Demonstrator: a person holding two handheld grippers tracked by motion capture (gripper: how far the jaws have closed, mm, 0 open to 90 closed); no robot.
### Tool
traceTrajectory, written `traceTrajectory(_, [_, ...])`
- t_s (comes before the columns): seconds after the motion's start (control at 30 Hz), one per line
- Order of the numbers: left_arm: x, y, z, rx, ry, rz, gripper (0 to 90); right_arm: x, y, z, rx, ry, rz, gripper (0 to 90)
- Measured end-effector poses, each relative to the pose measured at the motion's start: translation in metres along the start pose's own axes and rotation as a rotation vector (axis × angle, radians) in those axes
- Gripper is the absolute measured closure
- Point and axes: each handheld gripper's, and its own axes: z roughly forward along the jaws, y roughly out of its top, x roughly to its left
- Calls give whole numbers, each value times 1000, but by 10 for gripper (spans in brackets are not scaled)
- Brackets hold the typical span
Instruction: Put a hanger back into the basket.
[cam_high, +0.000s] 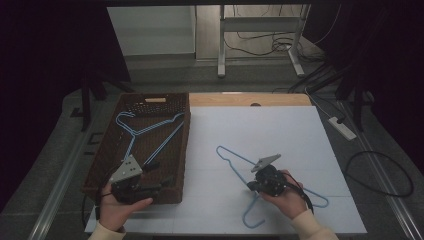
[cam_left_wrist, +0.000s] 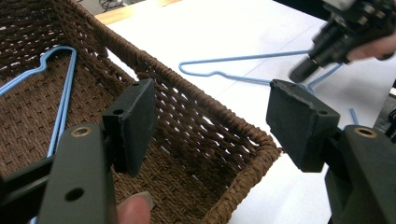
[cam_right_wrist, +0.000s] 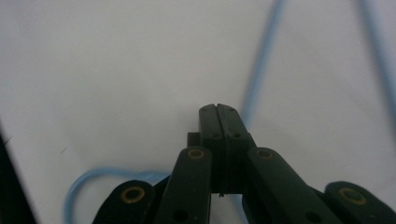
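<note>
Two blue wire hangers show in the high view: one hanger in the basket (cam_high: 150, 131) at about ten o'clock, and one hanger on the sheet (cam_high: 235, 161) at about five o'clock, lying on the white sheet (cam_high: 260, 130).

That high view places the right gripper (cam_high: 260, 184) over the middle of the hanger on the sheet, but not how its jaws stand. The right gripper view settles it: the right gripper's (cam_right_wrist: 218, 108) pads are pressed flat together, with blue wire passing behind and beside them; whether wire is pinched there I cannot tell.

From the left gripper view, the left gripper (cam_left_wrist: 212, 119) has its jaws standing wide apart with nothing between them, poised over the near right corner of the wicker basket (cam_left_wrist: 224, 116). It also shows the woven rim and the far hanger's shoulder, with the right gripper at two o'clock.

Open sheet lies from twelve to three o'clock. The basket's right wall sits just beside the sheet's left edge.
</note>
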Motion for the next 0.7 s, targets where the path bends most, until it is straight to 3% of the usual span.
traceTrajectory(0.2, [0,0,-1,-2,2,2,336,-17,18,20,10,-28,39,900])
traceTrajectory(0.3, [1,-1,-2,-4,6,-1,337,-18,29,35,27,-23,34,900])
traceTrajectory(0.43, [2,-1,-4,-18,22,-11,343,-15,33,39,26,-27,32,900])
traceTrajectory(0.7, [3,-1,-5,-24,28,-18,344,9,29,39,32,64,-72,900])
